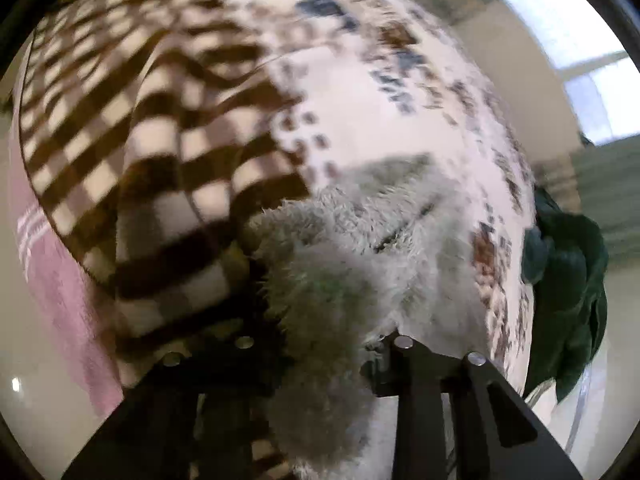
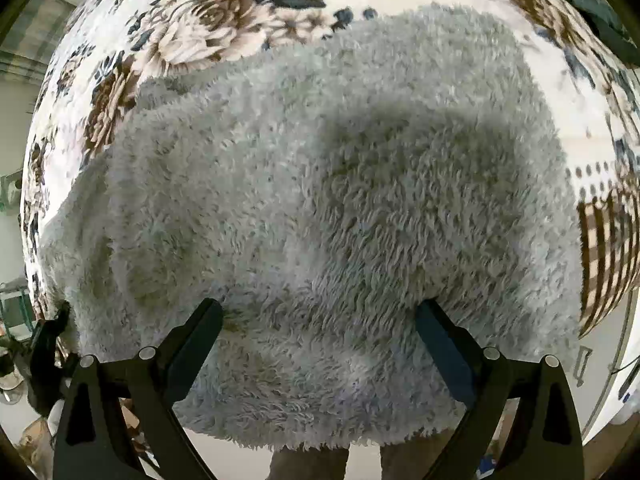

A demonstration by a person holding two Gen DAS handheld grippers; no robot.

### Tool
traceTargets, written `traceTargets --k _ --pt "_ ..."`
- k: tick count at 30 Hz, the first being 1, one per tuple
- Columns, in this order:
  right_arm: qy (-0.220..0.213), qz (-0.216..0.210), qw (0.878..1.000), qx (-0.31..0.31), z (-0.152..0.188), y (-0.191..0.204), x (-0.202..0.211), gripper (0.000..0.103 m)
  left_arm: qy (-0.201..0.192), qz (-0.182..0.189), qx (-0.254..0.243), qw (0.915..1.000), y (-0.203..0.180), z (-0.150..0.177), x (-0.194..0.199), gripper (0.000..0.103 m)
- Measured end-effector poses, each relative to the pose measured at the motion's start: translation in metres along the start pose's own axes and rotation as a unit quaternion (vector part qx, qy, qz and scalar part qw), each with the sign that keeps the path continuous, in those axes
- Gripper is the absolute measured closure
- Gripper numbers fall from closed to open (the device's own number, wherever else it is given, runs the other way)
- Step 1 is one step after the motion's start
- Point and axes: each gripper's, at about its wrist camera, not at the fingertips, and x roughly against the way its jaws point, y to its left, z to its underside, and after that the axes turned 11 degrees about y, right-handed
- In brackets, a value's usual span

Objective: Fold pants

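Observation:
The pants (image 2: 320,208) are fluffy pale grey fleece, spread over a floral bed cover (image 2: 208,20). In the right wrist view they fill the frame and hang over the near bed edge. My right gripper (image 2: 320,312) is open, its two black fingers wide apart and resting on the fleece near that edge. In the left wrist view a bunch of the same fleece (image 1: 332,280) fills the space between the fingers of my left gripper (image 1: 320,340), which looks shut on it. The tips are hidden by the pile.
A brown and cream checked blanket (image 1: 140,152) lies on the bed to the left of the pants; it also shows in the right wrist view (image 2: 608,252). A dark green cloth (image 1: 568,272) lies at the bed's right edge. A pink cloth (image 1: 60,280) hangs at the left.

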Motion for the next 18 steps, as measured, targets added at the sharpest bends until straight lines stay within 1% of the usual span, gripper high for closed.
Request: traceTargets --k 4,5,7,9,11,14,16,18 --pt "0.004 -0.021 1.000 0.000 0.005 -0.005 -0.005 0.004 -0.028 -0.008 -0.047 0.9985 -0.017 0.010 0.024 0.088" --pt "0.005 -0.028 1.000 0.002 0.005 -0.007 -0.005 0.004 -0.042 -0.008 -0.063 0.9971 -0.026 0.014 0.036 0.091" --pt "0.008 -0.041 0.999 0.011 0.007 -0.013 -0.001 0.004 -0.063 -0.014 -0.098 0.9931 -0.047 0.024 0.051 0.092" --pt "0.007 -0.058 0.998 0.015 0.008 -0.021 0.007 0.004 -0.074 -0.011 -0.128 0.9889 -0.064 0.038 0.067 0.092" --pt "0.009 -0.070 0.997 0.019 0.009 -0.030 0.014 0.004 -0.083 -0.007 -0.160 0.9836 -0.089 0.054 0.081 0.092" --pt "0.007 -0.081 0.996 0.033 0.011 -0.045 0.029 0.004 -0.087 0.009 -0.185 0.9789 -0.121 0.071 0.091 0.092" --pt "0.001 -0.088 0.995 0.037 0.011 -0.058 0.040 0.004 -0.090 0.028 -0.215 0.9721 -0.152 0.090 0.100 0.092" --pt "-0.007 -0.094 0.995 0.033 0.011 -0.075 0.054 0.004 -0.084 0.057 -0.243 0.9646 -0.184 0.115 0.107 0.092"
